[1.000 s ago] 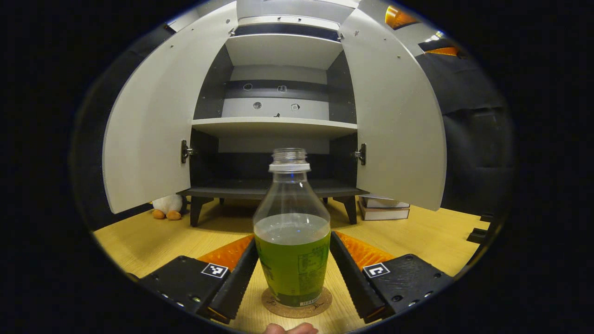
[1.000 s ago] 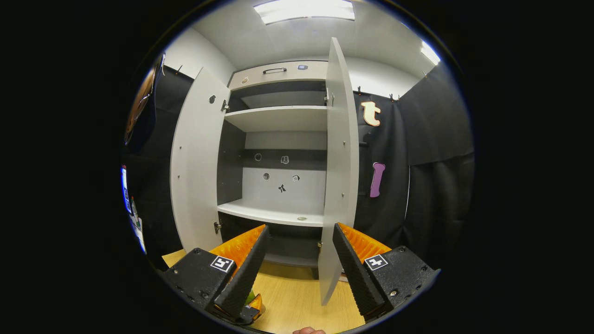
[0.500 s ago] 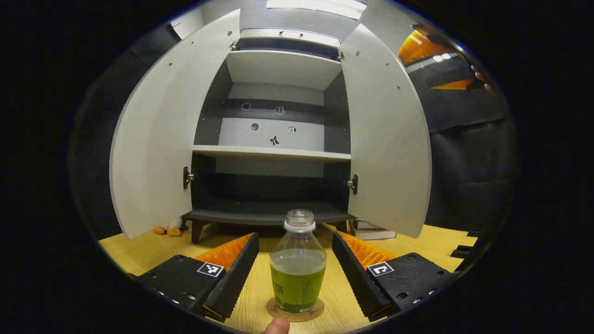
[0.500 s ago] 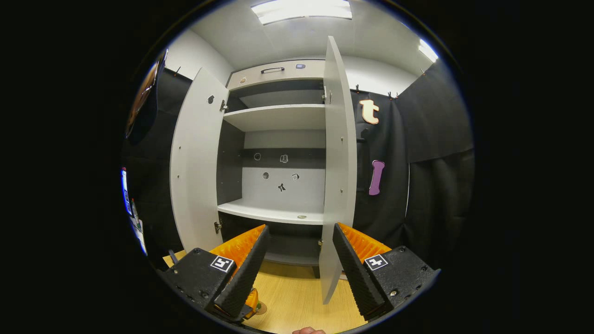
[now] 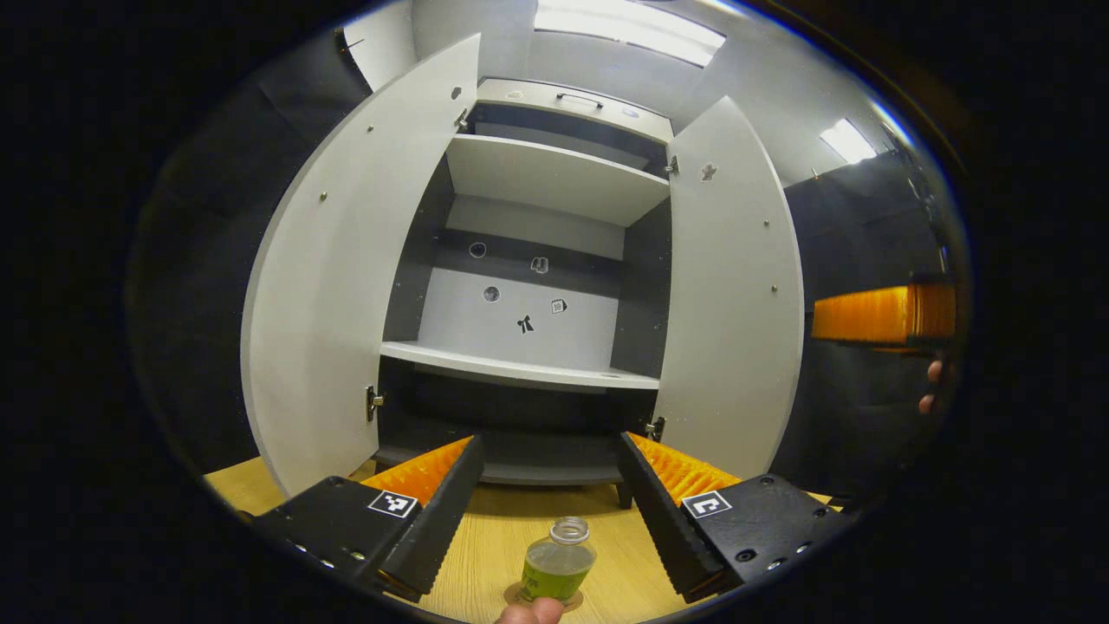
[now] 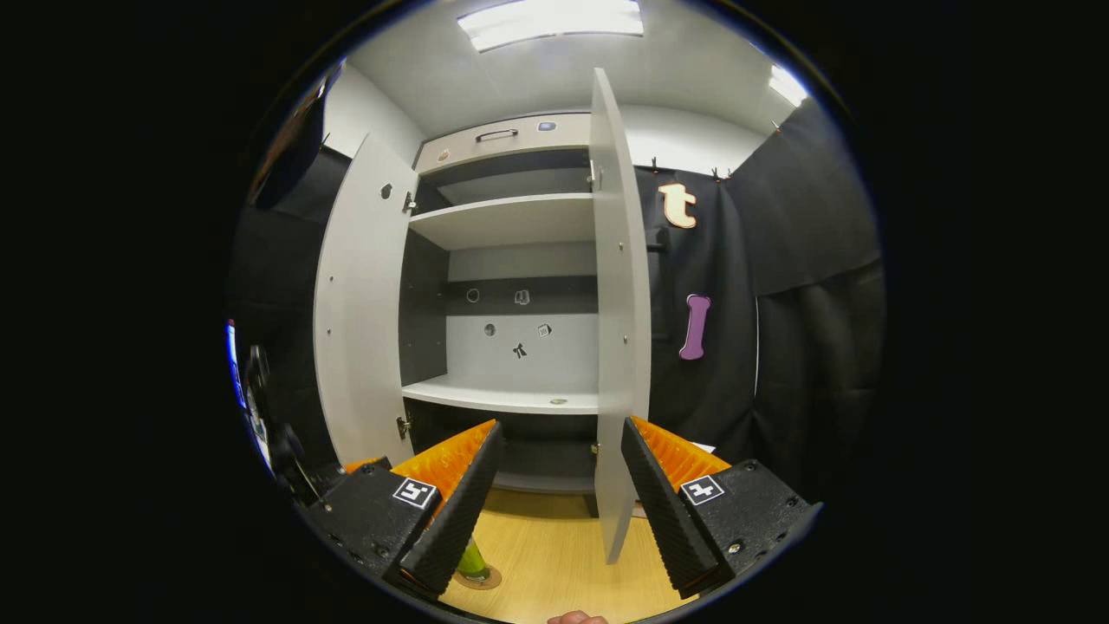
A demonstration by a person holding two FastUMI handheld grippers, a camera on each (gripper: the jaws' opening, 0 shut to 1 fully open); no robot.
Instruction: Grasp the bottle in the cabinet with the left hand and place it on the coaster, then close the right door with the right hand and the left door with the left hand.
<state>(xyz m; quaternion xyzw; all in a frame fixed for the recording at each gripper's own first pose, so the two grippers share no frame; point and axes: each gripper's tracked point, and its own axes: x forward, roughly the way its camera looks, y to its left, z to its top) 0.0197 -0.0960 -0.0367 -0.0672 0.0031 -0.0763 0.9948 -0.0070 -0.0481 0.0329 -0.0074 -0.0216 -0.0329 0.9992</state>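
The clear bottle with green drink and no cap stands upright on the round cork coaster, low on the wooden table. My left gripper hangs open well above and behind it, with nothing between its fingers. In the right gripper view the bottle's green base and the coaster peek out beside the left finger. My right gripper is open, facing the edge of the cabinet's right door. Both doors, the left door and the right door, stand wide open.
The grey cabinet has bare shelves with small stickers on its back panel. The other gripper and a hand show at the right edge of the left gripper view. The wooden tabletop runs up to the cabinet's feet.
My left gripper has let go of the bottle and risen away from it, so the bottle shrinks toward the bottom of its view. My right gripper has drifted slightly, with the right door's edge nearer centre.
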